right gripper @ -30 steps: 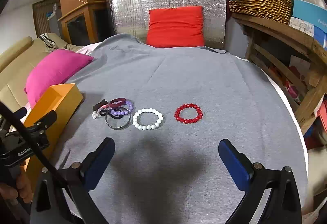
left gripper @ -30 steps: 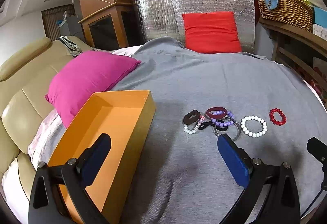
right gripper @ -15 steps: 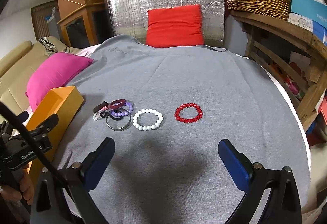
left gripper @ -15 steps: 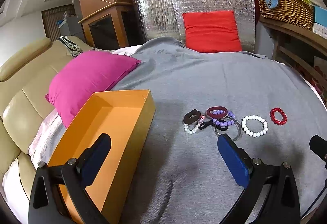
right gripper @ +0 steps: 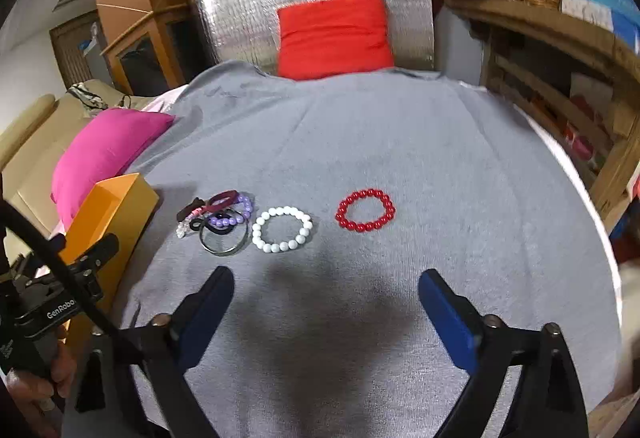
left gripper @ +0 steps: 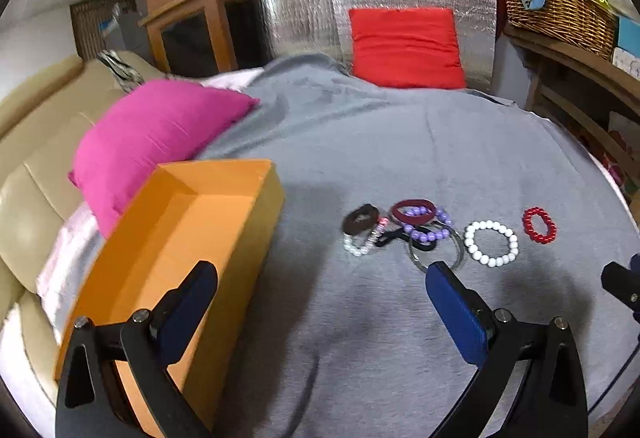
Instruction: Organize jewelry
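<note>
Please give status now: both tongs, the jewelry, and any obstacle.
Left tongs open, empty. Right tongs open, empty, just narrowing. Bracelets on grey cloth; orange box empty. Nothing in the way.

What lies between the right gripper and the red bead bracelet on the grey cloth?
Nothing visible. The right gripper is open and empty, its jaws having just narrowed a little, and only bare grey cloth separates it from the red bead bracelet. The white bead bracelet lies off to one side.

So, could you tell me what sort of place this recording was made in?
Most likely a lived-in home, perhaps a living room: a beige sofa with a pink cushion, a wooden cabinet, and a wicker basket on cluttered wooden shelving.
</note>
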A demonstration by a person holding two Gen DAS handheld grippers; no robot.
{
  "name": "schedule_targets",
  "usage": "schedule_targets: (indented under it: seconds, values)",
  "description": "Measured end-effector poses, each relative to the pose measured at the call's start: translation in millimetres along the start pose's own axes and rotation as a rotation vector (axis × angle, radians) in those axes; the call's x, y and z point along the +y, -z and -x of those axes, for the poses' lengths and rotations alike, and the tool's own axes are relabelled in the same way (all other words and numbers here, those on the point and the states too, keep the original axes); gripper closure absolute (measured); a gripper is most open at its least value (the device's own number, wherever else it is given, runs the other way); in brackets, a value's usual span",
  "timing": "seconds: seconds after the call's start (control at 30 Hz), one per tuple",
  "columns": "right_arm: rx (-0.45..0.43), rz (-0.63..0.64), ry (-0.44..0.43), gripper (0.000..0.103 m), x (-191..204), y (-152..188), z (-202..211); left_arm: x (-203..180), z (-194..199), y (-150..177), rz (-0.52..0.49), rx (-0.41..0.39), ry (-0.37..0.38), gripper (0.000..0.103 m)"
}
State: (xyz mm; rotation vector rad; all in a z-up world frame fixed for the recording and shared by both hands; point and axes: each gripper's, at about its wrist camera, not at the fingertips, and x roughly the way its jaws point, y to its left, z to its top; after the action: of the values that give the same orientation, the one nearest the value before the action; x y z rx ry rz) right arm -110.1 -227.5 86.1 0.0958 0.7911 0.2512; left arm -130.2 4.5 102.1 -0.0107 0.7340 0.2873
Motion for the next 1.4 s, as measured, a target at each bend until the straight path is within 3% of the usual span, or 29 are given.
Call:
schedule_targets:
  seconds: [0.3,0.37,0.5,0.57,0.73,0.8,0.9,1.0,1.1,1.2,1.4]
  values:
    - [0.106,-0.163,-0.089,0.026,-34,-8,-27,-16,-60,-3,0.060,0.203,0.144,0.000]
    - [0.121,-0.182,-0.103,0.029,-38,-10,-34,-21,-69,-3,0.074,0.213,0.145,0.000]
    - [0.173,-0.217,-0.121,0.044,-48,-15,-57,-36,-82,-7,0.065,0.209,0.161,0.001]
    - [0.176,-0.251,-0.098,0.046,-58,-18,-67,-41,-89,-8,0.072,0.229,0.179,0.010]
    - [0.158,-0.302,-0.035,0.056,-70,-28,-91,-48,-108,-3,0.111,0.308,0.249,0.048]
    - [0.153,-0.285,-0.003,0.061,-69,-32,-102,-50,-109,0,0.117,0.310,0.256,0.051]
    - [0.151,-0.263,0.062,0.066,-65,-39,-123,-51,-107,0,0.114,0.295,0.292,0.069]
    - [0.160,-0.252,0.125,0.076,-63,-42,-142,-50,-105,2,0.114,0.285,0.316,0.080]
    - [0.145,-0.182,0.208,0.091,-54,-47,-148,-44,-105,1,0.119,0.277,0.336,0.088]
    - [0.139,-0.160,0.213,0.092,-49,-48,-146,-37,-105,1,0.132,0.276,0.363,0.094]
    - [0.120,-0.178,0.164,0.092,-54,-43,-127,-30,-83,5,0.109,0.244,0.414,0.096]
